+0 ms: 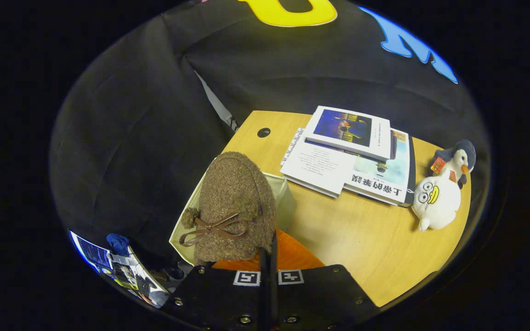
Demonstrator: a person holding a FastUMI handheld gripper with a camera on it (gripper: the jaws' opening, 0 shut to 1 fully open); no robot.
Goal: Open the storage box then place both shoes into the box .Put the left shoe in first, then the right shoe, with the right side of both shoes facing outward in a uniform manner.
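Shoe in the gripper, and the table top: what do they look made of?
Shoe: brown curly, fleece-like fabric, matte; a smooth, leather-like bow on the side. The gripper looks shut on the shoe, fingers pinching its edge over the pale storage box.
Table: light wood-look top, probably laminate; fine grain, soft sheen, round cable hole.

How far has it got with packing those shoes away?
The storage box at the table's near corner looks open already. The gripper is shut on a fuzzy brown shoe and holds it over the box. I cannot see whether a shoe is already inside, so at least this one remains to be set down.
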